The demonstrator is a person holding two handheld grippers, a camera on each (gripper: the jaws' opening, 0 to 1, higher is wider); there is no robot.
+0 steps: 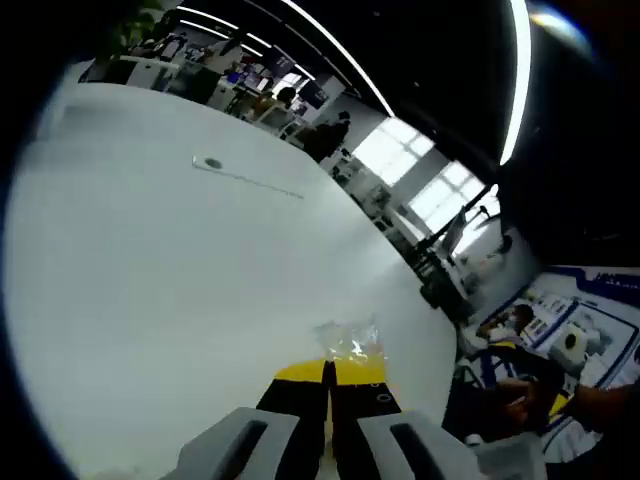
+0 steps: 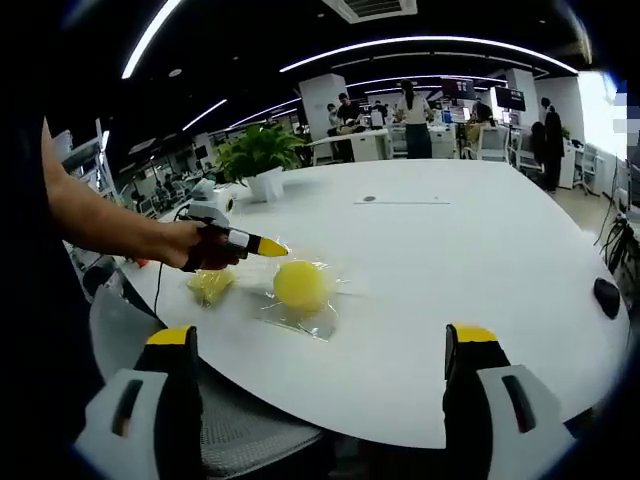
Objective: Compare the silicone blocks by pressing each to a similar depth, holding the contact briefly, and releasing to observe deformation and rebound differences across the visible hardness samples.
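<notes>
The left gripper (image 1: 329, 375) is seen with jaws together, tips over clear wrapping (image 1: 348, 338) on the white worktop (image 1: 180, 280). The right gripper (image 2: 322, 350) is held with jaws wide apart; between and beyond them a yellow silicone block (image 2: 300, 283) lies on its wrapping, a second block (image 2: 211, 285) just left, a potted plant (image 2: 262, 160) farther off.

- I can't read any text, label or number in either view.
- The poster (image 1: 590, 320) at the left gripper view's edge carries print too blurred to read.
</notes>
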